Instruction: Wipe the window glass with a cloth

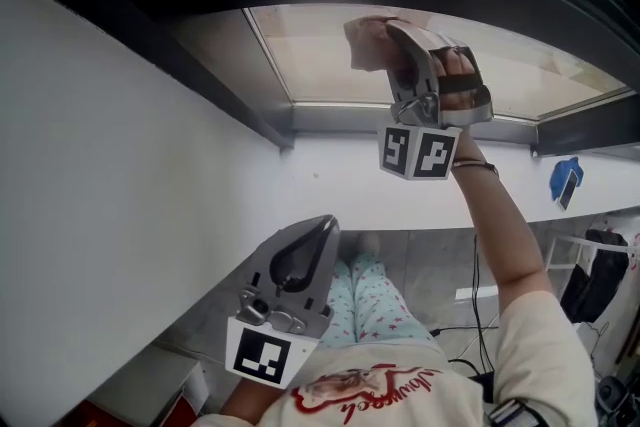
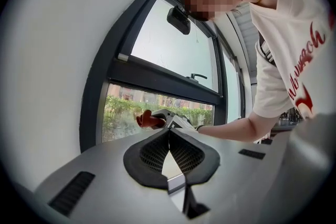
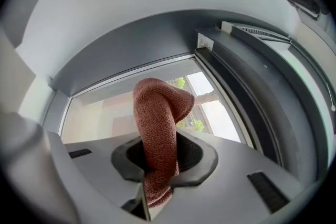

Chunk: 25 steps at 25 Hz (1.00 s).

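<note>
Right gripper: I see my right gripper (image 1: 392, 33) raised to the upper middle of the head view, its marker cube facing the camera. In its own view the gripper (image 3: 160, 157) is clamped tight on the cloth.
Cloth: the reddish-brown knitted cloth (image 3: 157, 113) rises from between the pads in a thick fold that bends over to the right at the top, with a short tail hanging below the jaws. In the head view the cloth (image 1: 365, 43) sits at the gripper's tip, over the pane. From the left gripper view it shows as a red lump (image 2: 147, 120) ahead of the gripper, low against the glass.
Window glass: the lower pane (image 1: 330, 55) fills the upper centre of the head view. Greenery shows through the glass (image 2: 123, 110) in the left gripper view. I cannot tell whether the cloth presses on the pane or sits just off it.
Window frame: a dark frame (image 3: 247, 92) runs along the pane's right side in the right gripper view.
Left gripper: my left gripper (image 1: 322, 230) sits low in the head view, near the white wall (image 1: 100, 165), well apart from the window. In its own view the gripper (image 2: 169, 132) has its jaws brought together at the tips, with nothing between them.
Arm: a bare forearm (image 1: 500, 225) reaches up from the lower right to the right gripper.
</note>
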Motion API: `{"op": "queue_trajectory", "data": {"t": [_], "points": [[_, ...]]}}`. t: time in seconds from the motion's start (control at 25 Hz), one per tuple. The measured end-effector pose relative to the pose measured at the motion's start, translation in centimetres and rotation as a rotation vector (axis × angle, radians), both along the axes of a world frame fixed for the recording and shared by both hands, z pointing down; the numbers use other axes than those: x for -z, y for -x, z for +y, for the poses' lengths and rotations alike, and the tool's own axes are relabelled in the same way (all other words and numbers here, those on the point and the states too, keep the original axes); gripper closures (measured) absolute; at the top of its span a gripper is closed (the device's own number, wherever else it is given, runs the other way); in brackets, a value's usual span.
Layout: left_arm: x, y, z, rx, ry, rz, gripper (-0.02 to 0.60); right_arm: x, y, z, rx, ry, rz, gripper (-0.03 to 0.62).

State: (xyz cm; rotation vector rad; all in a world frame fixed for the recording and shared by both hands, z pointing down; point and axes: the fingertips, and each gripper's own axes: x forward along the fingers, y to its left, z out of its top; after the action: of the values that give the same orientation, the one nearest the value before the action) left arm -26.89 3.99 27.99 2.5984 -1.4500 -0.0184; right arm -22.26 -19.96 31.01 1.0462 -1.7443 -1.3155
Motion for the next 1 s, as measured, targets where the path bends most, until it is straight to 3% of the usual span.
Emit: {"op": "queue_trajectory", "data": {"t": [0.32,1.0], "points": [[-2.1,0.4,-0.6,0.033,0.061,0.012,0.560,-6.0,-0.4,-0.4,0.017,0.075,0.023,0.508],[-5.1,2.4,-2.1,0.086,0.099,0.026,0.560,-23.1,1.5,-0.5,0.053,0.311,0.100,0.508]]}}
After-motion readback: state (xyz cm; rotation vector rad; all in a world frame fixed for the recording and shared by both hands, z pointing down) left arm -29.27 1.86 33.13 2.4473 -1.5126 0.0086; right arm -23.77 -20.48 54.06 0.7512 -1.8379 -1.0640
